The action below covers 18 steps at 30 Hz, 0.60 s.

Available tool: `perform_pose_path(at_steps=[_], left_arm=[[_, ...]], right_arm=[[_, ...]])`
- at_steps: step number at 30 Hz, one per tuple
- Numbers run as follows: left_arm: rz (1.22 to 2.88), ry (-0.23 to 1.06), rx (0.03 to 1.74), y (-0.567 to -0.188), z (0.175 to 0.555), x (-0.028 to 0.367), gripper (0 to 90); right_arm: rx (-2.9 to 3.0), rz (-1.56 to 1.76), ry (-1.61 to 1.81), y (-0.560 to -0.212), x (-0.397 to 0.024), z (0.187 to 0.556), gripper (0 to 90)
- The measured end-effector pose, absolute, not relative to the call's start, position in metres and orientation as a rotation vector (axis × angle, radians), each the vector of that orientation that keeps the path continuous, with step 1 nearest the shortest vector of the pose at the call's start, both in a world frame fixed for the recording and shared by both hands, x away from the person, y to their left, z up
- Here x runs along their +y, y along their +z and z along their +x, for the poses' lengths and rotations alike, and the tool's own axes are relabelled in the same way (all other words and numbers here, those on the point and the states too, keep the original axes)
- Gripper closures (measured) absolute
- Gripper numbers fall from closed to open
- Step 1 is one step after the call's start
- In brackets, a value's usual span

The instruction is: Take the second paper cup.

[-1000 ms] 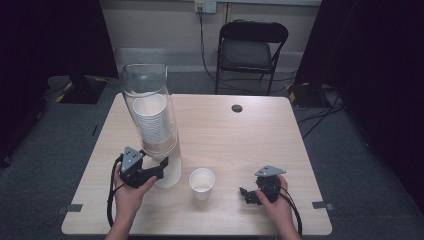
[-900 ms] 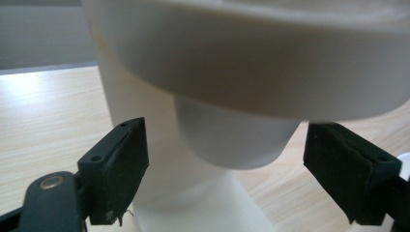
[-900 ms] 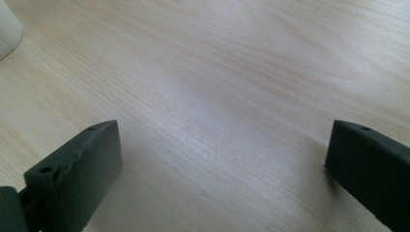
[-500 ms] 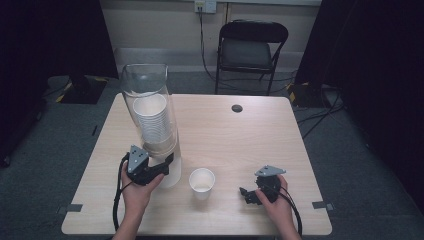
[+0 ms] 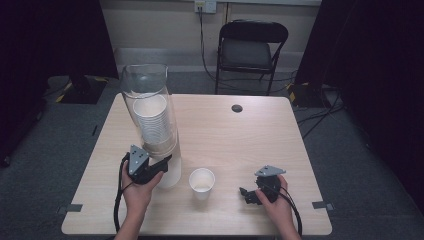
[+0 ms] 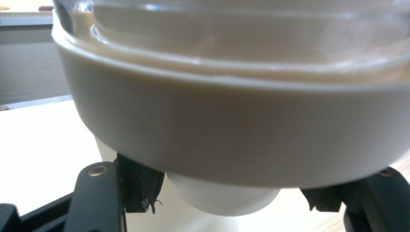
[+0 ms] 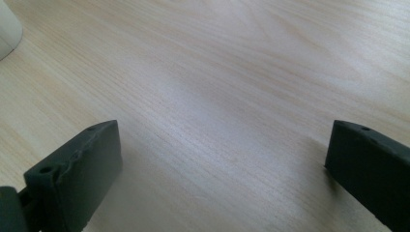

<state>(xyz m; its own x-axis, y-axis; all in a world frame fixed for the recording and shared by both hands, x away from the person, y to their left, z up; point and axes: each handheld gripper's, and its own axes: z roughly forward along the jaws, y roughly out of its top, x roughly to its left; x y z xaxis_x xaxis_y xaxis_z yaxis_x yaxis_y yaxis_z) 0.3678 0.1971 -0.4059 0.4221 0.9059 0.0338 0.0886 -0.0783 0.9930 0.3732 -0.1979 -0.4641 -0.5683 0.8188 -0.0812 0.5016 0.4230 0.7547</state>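
A clear tube dispenser [image 5: 150,120] with a stack of white paper cups stands on the left of the wooden table [image 5: 260,140]. My left gripper [image 5: 167,162] reaches under its cream base ring [image 6: 232,130], where the lowest paper cup [image 6: 222,200] pokes out. Its jaws have just been closing and now sit on either side of that cup, one pad [image 6: 140,188] against its wall. A single paper cup [image 5: 202,181] stands upright mid-table. My right gripper [image 5: 245,195] rests on the table to that cup's right, open, with bare wood between its jaws [image 7: 222,159].
A black folding chair [image 5: 252,47] stands behind the table's far edge. A round cable hole [image 5: 237,108] lies in the far middle of the tabletop. The lone cup's edge [image 7: 7,29] shows at the upper left of the right gripper view.
The left hand has moved a little toward the dispenser's base and its jaws have narrowed around the lowest cup. The right hand has kept still.
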Motion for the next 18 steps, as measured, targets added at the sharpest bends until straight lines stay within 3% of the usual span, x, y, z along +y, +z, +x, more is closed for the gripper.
perform_pose_path(at_steps=[16, 18], left_arm=[[1.527, 0.899, 0.938, -0.409, 0.367, 0.194, 35.7], [1.670, 0.861, 1.028, -0.425, 0.371, 0.192, 37.2]], right_arm=[[2.241, 1.120, 0.970, -0.464, -0.198, 0.373, 0.0], [2.242, 1.120, 0.970, -0.464, -0.198, 0.373, 0.0]])
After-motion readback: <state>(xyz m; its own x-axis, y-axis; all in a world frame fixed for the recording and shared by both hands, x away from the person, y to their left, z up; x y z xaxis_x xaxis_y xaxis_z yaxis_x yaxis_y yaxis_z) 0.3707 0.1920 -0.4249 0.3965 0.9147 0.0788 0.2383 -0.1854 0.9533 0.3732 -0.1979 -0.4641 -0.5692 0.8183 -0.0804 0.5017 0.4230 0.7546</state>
